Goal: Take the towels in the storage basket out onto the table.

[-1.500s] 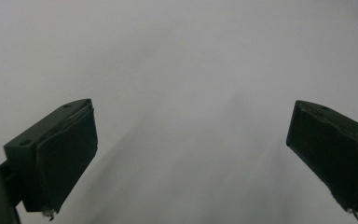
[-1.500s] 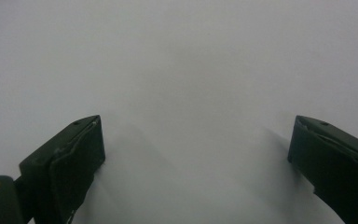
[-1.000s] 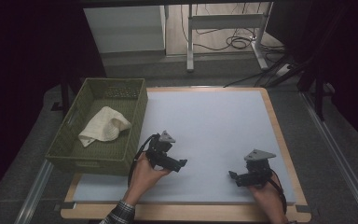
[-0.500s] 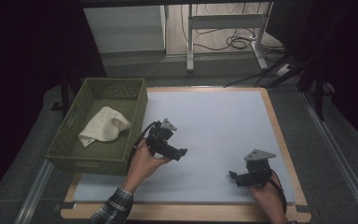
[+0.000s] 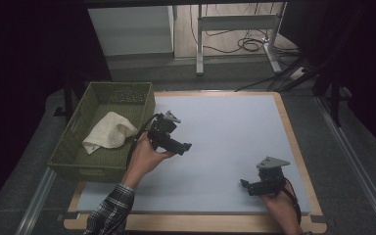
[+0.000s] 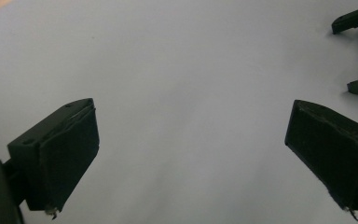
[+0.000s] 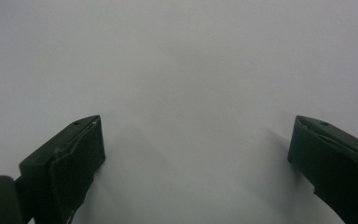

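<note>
In the high view my left gripper hovers over the left part of the pale grey mat, just right of a green basket, with its jaws pointing right. In the left gripper view my left gripper is open, its jaws wide apart with bare mat between them. My right gripper rests low near the mat's front right corner, jaws pointing left. My right gripper is also open over bare mat. A crumpled white cloth lies inside the basket.
The mat lies on a wooden board with a metal rail on the right side. The right gripper's jaw tips appear at the top right of the left gripper view. A table frame and cables stand beyond the board.
My left gripper has moved away from the front edge and a little toward the basket. The right gripper has stayed in place.
</note>
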The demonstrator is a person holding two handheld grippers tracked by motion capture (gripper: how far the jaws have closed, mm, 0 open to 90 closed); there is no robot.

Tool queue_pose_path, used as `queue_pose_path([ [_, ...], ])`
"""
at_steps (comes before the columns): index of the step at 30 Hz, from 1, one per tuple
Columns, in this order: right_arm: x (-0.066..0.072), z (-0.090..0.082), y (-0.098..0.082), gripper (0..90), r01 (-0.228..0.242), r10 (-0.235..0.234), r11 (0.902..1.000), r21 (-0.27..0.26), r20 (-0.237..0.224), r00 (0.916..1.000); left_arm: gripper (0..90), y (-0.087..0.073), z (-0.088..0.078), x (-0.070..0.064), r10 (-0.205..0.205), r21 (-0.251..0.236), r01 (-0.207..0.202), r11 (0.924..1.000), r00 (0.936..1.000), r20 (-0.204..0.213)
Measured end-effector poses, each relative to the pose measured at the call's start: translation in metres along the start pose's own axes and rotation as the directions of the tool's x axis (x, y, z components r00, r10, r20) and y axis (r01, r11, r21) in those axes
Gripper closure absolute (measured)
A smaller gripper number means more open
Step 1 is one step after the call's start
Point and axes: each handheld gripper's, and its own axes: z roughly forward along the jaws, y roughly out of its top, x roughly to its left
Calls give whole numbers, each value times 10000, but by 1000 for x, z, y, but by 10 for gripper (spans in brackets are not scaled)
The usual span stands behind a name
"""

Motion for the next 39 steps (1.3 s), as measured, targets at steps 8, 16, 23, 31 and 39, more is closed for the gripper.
queue_pose_path([
  [8, 0, 0, 0, 37, -7, 7, 10000, -3, -2, 10000, 32, 6, -17, 21, -107, -46, 106, 9999, 9998, -146],
  [16, 0, 0, 0, 37, -2, 2, 10000, -2, -3, 10000, 36, 6, -37, 47, -426, -110, 421, 9991, 9980, -464],
  [23, 0, 0, 0, 37, -2, 2, 10000, 0, 1, 10000, 59, 1, -59, 73, -647, -55, 645, 9979, 9914, -1136],
  [31, 0, 0, 0, 37, 0, 0, 10000, 0, -1, 10000, 108, -12, -78, 105, -1269, -152, 1263, 9919, 9751, -1817],
  [39, 0, 0, 0, 37, 2, -2, 10000, 0, 2, 10000, 152, -31, -85, 132, -1750, -51, 1786, 9839, 9578, -2282],
])
